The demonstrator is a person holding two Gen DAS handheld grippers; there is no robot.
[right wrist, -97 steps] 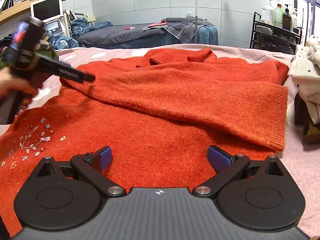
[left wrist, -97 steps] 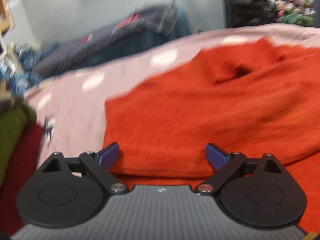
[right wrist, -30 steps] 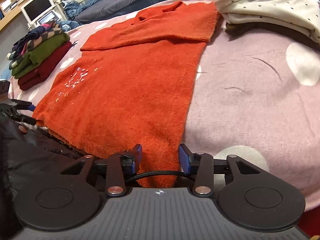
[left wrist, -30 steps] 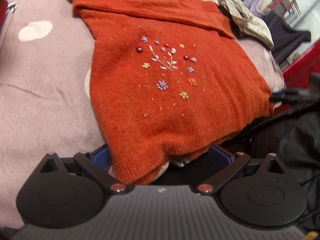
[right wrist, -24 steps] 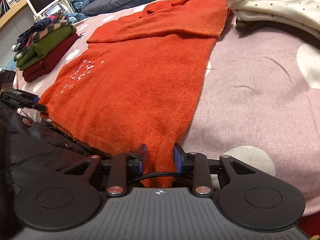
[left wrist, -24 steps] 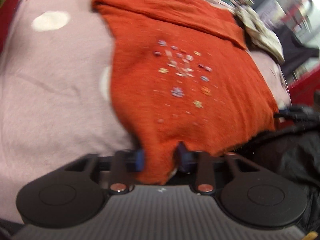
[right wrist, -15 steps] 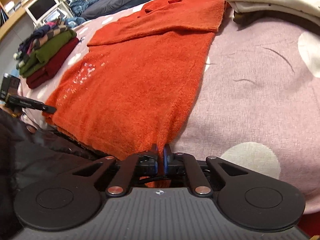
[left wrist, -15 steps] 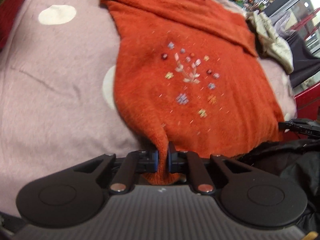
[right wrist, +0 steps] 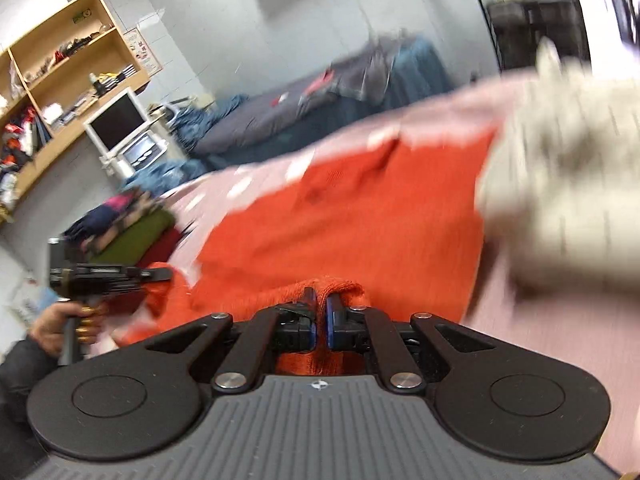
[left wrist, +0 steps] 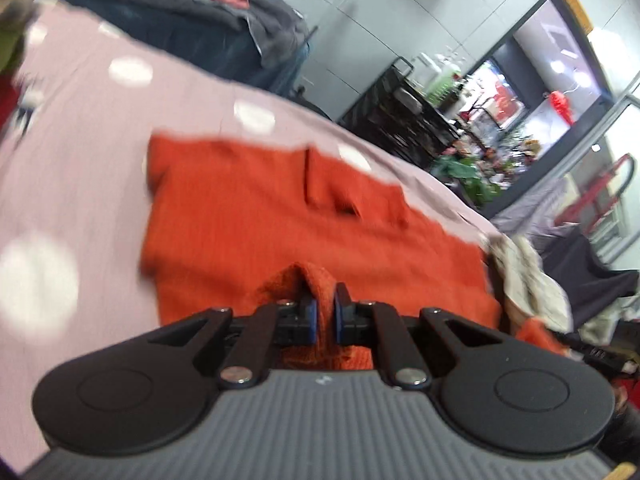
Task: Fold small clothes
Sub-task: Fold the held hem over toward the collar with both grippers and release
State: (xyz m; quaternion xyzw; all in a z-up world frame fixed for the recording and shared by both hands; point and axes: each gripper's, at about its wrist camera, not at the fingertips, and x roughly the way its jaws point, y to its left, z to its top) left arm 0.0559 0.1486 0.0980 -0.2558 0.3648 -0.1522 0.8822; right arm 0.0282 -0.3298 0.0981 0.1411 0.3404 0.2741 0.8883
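An orange knit sweater point(left wrist: 256, 216) lies on the pink dotted bed cover point(left wrist: 64, 184), collar at the far end. My left gripper point(left wrist: 322, 312) is shut on the sweater's bottom hem, which bunches up between the blue pads, lifted over the body. My right gripper point(right wrist: 320, 312) is shut on the other hem corner of the sweater point(right wrist: 360, 216) in the same way. The left gripper also shows in the right wrist view point(right wrist: 108, 274), at the left, held in a hand. Both views are motion-blurred.
A cream garment pile point(right wrist: 560, 184) lies right of the sweater, also visible in the left view point(left wrist: 528, 280). A stack of folded clothes point(right wrist: 132, 228) sits at the left. A dark bed point(right wrist: 304, 108), shelves and a black cart point(left wrist: 404, 120) stand beyond.
Both grippers closed on the sweater's bottom hem corners, then lifted and carried the hem forward toward the collar. The embroidered front is now out of sight.
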